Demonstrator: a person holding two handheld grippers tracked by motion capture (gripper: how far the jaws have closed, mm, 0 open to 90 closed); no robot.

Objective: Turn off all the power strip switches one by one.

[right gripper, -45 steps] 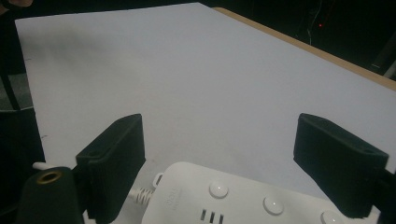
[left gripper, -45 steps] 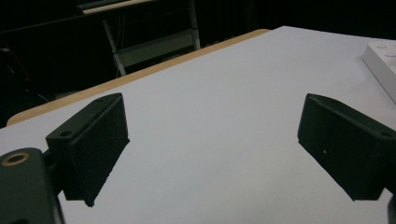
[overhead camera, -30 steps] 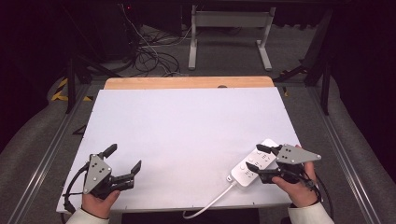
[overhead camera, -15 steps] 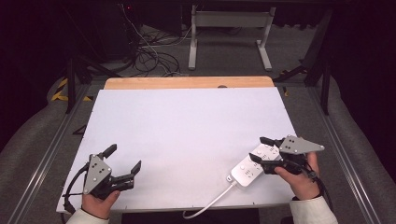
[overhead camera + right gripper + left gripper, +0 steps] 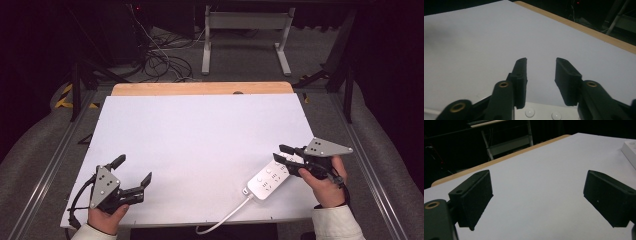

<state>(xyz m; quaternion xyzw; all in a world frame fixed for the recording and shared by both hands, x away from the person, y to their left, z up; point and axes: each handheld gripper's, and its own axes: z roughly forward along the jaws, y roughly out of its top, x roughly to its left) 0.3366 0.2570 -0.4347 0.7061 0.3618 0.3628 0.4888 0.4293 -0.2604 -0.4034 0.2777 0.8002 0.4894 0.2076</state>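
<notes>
A white power strip near the right front of the table, with the right gripper above its far end.

The power strip (image 5: pixel 269 179) lies flat and diagonal on the white table top (image 5: pixel 200 140), and its white cable (image 5: pixel 225 217) runs off the front edge, probably because the plug is below the table. The right gripper (image 5: pixel 286 156) hangs over the far end of the strip; in the right gripper view its jaws stand partly open with only a narrow gap and nothing between them, and the strip's face (image 5: pixel 541 112) is just under them. I judge it is placed there to take or push the strip. The left gripper (image 5: pixel 132 179) rests near the front left corner, well apart, jaws wide open and empty, probably waiting.
</notes>
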